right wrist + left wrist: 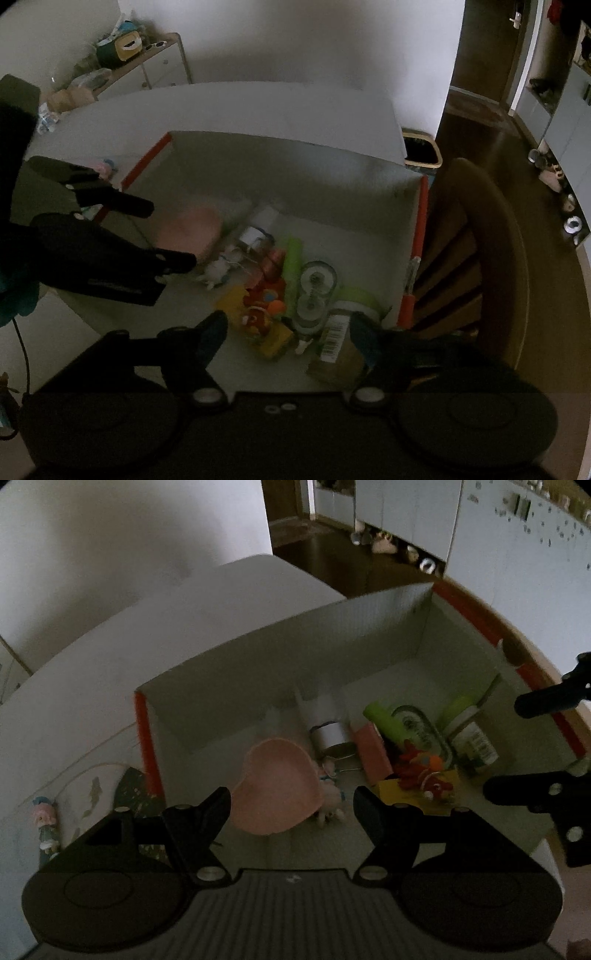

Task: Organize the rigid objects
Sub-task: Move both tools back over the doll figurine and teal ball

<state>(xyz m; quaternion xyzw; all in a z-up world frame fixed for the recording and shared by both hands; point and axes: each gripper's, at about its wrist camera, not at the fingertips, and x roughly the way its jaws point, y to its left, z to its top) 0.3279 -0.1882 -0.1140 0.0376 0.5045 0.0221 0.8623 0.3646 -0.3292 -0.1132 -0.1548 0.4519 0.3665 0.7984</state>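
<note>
Fingers (pixel 360 332) apart; chair (pixel 480 229) — right wrist only.

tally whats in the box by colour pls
pink: 2, heart-shaped dish, block
green: 2, tube, lidded jar
white: 1, plush toy
silver: 1, tin
clear: 1, oval container
red and yellow: 1, toy
total: 8
</note>
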